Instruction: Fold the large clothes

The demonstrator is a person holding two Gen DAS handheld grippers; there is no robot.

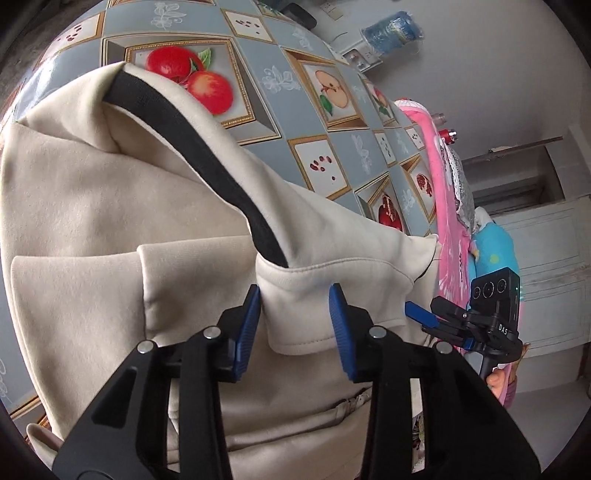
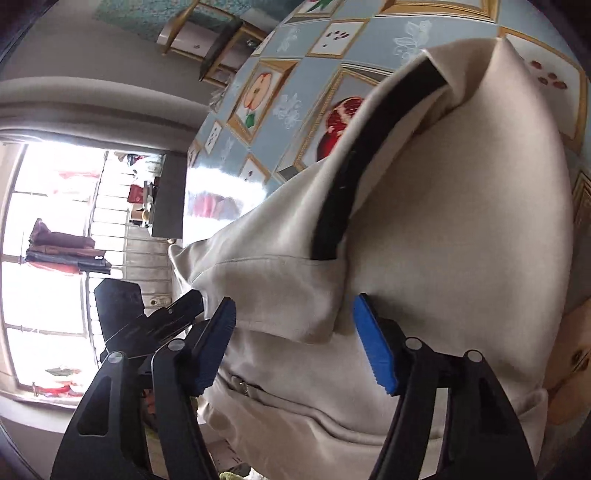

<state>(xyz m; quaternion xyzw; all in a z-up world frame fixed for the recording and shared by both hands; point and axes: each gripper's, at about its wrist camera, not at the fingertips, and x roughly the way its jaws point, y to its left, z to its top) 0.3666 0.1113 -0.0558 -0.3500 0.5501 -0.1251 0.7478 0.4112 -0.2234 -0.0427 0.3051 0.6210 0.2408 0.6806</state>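
A large cream garment [image 1: 110,206] with a black stripe [image 1: 192,147] lies on a table with a fruit-print cloth [image 1: 280,110]. In the left wrist view my left gripper [image 1: 295,306] is open, its blue pads [image 1: 249,325] either side of a cream cuff [image 1: 299,310]. My right gripper [image 1: 417,314] shows at the right, beside the same cuff. In the right wrist view my right gripper [image 2: 295,321] is open around the cream hem fold [image 2: 280,295], below the black stripe [image 2: 354,177]. A zipper [image 2: 243,387] runs across the cloth below. My left gripper [image 2: 177,310] shows at the left.
Pink cloth [image 1: 447,221] and a blue item [image 1: 495,251] hang at the table's right edge. A blue bag [image 1: 391,31] hangs on the wall. In the right wrist view, a bright window [image 2: 48,221] with hanging laundry and a wooden stool [image 2: 207,33] stand beyond the table.
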